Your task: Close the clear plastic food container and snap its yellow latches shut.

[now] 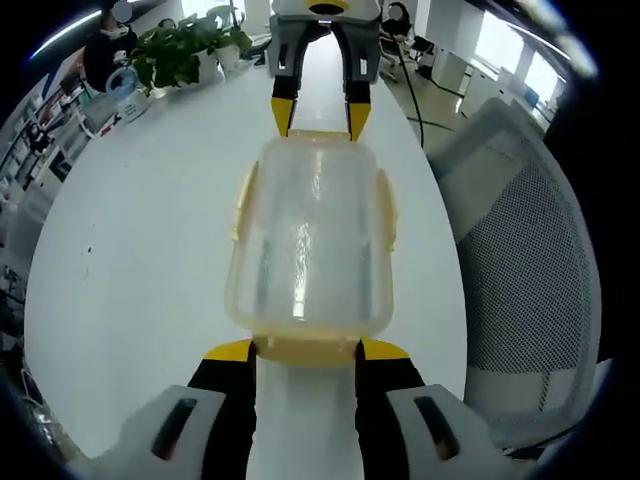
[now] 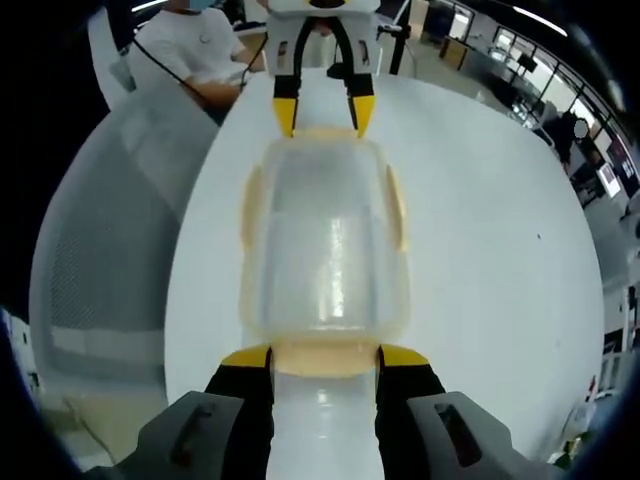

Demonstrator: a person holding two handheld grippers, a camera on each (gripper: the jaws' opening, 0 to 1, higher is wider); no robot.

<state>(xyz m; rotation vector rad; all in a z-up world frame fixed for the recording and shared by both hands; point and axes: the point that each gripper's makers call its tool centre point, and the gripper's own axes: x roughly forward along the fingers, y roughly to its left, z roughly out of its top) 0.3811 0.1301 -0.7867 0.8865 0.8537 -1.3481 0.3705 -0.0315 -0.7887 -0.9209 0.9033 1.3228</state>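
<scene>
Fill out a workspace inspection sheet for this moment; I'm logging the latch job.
Surface: white table, bare around the job.
Job's things: clear container lid on, yellow latches at ends and sides.
Clutter: potted plants at the far edge.
Grippers: left gripper and right gripper open, tips at opposite end latches.
Cables: dark cable on the floor.
Surroundings: mesh chair, seated person, office desks.
</scene>
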